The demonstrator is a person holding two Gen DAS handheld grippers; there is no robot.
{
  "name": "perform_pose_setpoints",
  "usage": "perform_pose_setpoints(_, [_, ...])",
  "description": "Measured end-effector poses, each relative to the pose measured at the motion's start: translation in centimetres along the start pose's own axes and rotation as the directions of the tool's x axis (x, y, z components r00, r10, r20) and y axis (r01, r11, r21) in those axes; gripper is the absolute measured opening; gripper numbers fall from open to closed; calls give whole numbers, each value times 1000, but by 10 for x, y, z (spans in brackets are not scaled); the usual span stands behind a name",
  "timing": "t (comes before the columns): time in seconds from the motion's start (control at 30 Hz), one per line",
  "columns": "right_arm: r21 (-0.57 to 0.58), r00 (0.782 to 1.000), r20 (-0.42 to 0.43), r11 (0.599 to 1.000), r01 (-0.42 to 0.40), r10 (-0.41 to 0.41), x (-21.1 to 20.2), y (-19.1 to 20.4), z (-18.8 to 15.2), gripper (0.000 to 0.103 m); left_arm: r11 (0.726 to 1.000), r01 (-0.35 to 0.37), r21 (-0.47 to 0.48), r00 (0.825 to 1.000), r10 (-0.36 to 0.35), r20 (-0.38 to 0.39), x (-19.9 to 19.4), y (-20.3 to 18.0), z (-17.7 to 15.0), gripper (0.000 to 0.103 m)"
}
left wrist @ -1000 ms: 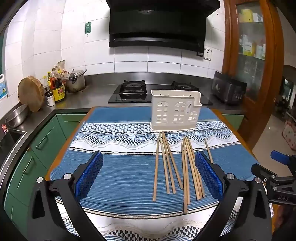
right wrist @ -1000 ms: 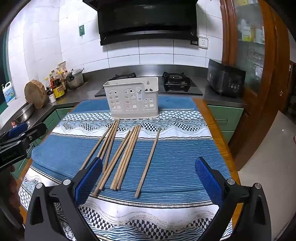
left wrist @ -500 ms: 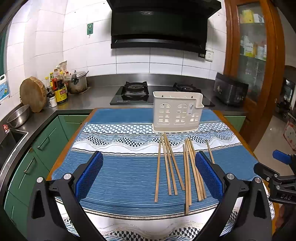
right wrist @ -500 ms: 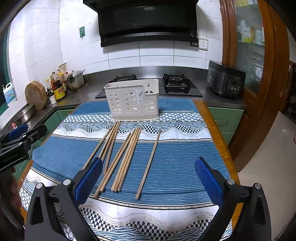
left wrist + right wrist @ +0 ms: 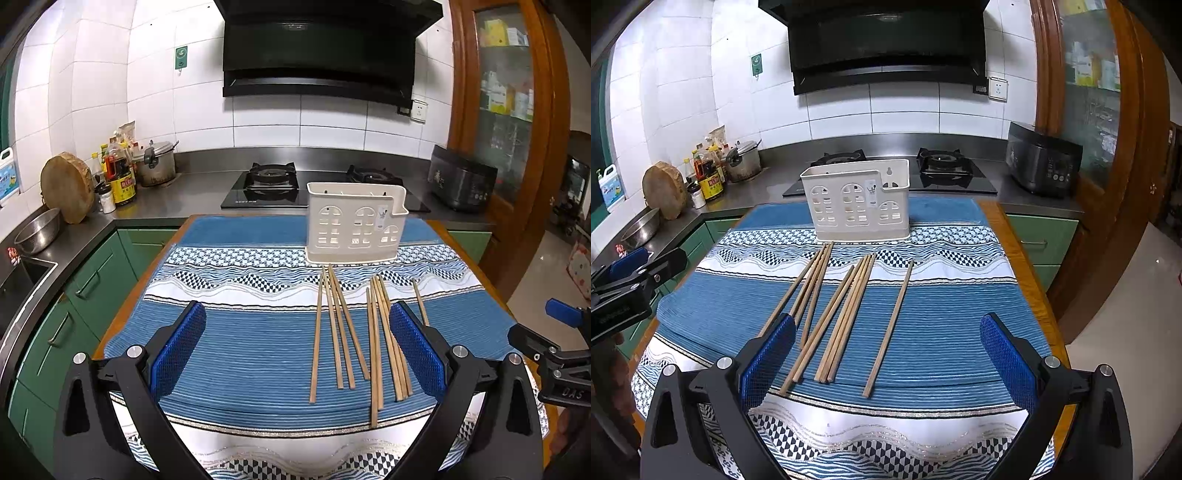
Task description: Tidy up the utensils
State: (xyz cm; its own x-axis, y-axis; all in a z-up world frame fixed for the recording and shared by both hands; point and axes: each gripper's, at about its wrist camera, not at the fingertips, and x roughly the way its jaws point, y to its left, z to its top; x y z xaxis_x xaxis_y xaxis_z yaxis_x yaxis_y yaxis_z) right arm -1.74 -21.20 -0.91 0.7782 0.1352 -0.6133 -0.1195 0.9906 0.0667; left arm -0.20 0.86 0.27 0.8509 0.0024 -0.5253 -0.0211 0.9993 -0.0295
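Several wooden chopsticks [image 5: 343, 332] lie side by side on a blue patterned tablecloth [image 5: 240, 350], also seen in the right wrist view [image 5: 846, 310]. A white plastic utensil holder [image 5: 355, 228] stands upright behind them, empty as far as I can see; it shows in the right wrist view too [image 5: 858, 201]. My left gripper [image 5: 295, 350] is open and empty, above the cloth left of the chopsticks. My right gripper [image 5: 888, 354] is open and empty, above the chopsticks' near ends. One lone chopstick [image 5: 888, 328] lies apart at the right.
Behind the table runs a steel counter with a gas hob [image 5: 273, 184], a pot and bottles [image 5: 122, 177], a round wooden board [image 5: 66, 186] and a steel bowl [image 5: 37, 230]. A black appliance [image 5: 1043, 162] sits right. Table edges fall off left and right.
Both grippers have risen and tilted up slightly, so the table and holder sit lower in view. Nothing on the table has moved. Both stay open.
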Motion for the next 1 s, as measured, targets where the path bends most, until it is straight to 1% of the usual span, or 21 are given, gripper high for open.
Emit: perform_pose_setpoints(1.0, [4,1000,7,1000,-19,19,0,3,-1,97,1000,-5,-1,1000,5,-2,1,-2,1,98])
